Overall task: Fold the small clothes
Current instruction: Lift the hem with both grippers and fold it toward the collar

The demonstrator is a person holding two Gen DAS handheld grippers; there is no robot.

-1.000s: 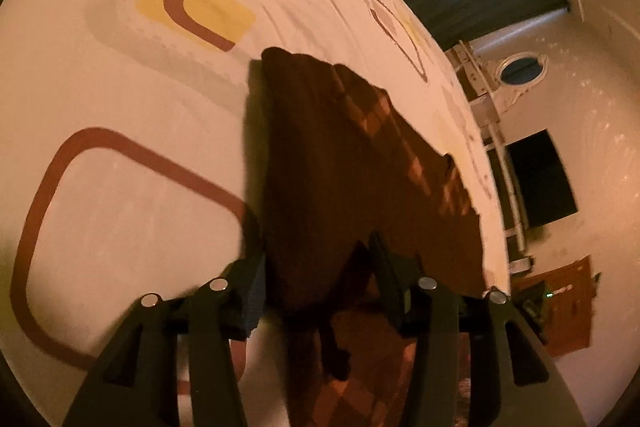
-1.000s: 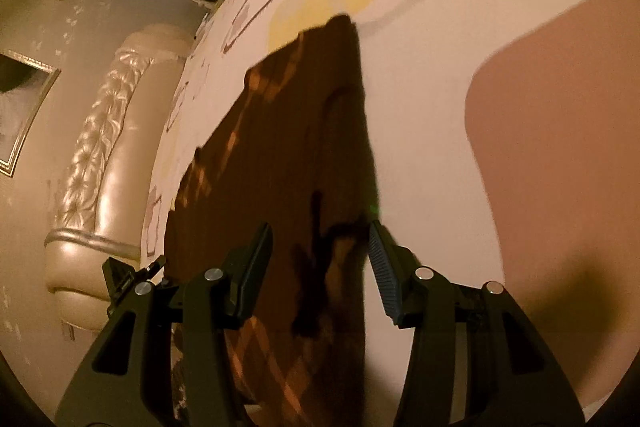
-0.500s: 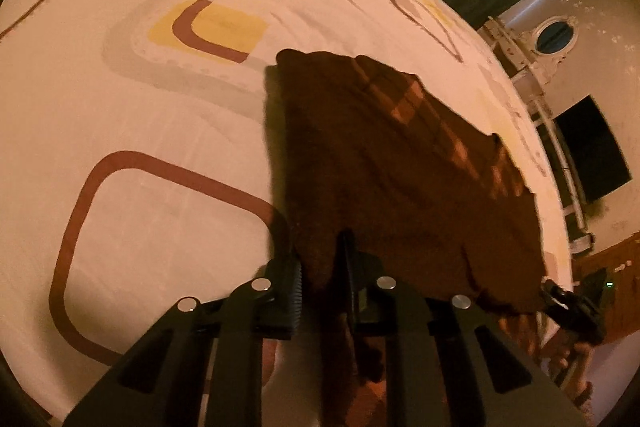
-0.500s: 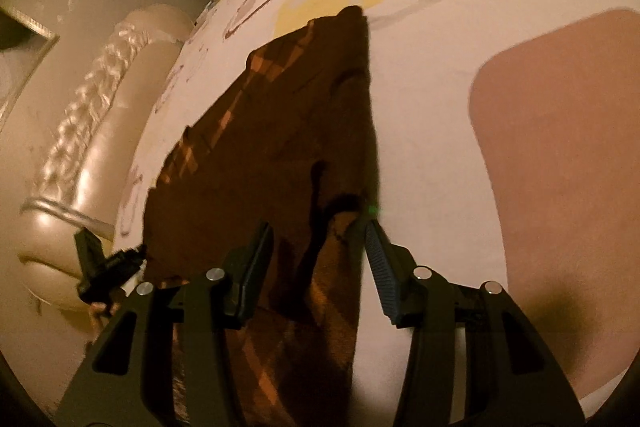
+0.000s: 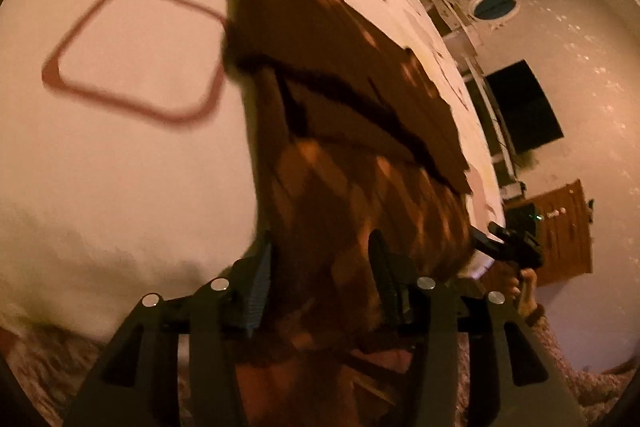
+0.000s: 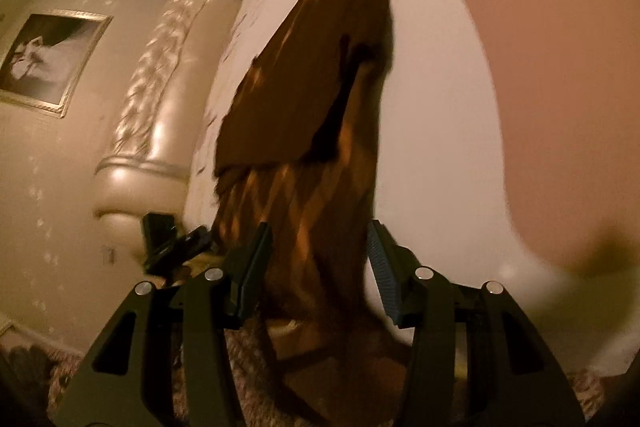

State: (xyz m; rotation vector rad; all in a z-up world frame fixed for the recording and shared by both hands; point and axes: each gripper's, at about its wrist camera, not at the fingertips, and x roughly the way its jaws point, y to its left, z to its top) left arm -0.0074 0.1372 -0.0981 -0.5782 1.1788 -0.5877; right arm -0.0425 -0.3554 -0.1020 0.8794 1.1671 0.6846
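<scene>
Though folded over once, not yet a finished bundle: brown checked cloth [image 5: 360, 195] on the bed [image 5: 140, 167], running from upper centre of the left-wrist frame down to its bottom edge. Shows a dark plain flap [image 5: 340, 59] laid back over the lighter diamond-patterned half, with the flap's edge slanting from centre left down to centre right. Reads as a first fold made and set down.

Left to do, by the look of it: at least one more fold to shorten the long strip. Also needs the ragged flap edge squared and the near end drawn in. Near end now hanging off the bed's rim toward the rug [image 5: 580, 359] at the bottom of both frames.

Left gripper [image 5: 320, 275], bottom centre: about half open, jaws just sprung wider. Has cloth lying in the gap between the fingers [image 5: 258, 279] but no pinch on it, as far as the blur allows.

Right gripper [image 6: 316, 259], bottom centre of its own frame: same half-open spread. Straddles the cloth's near end, fabric passing between and beneath the fingers [image 6: 380, 267], with no clamp visible.

Appears poised at the two near corners of the strip, one gripper to each side. Seems ready to close on the hanging end for the next fold, though nothing is gripped at present.
</scene>
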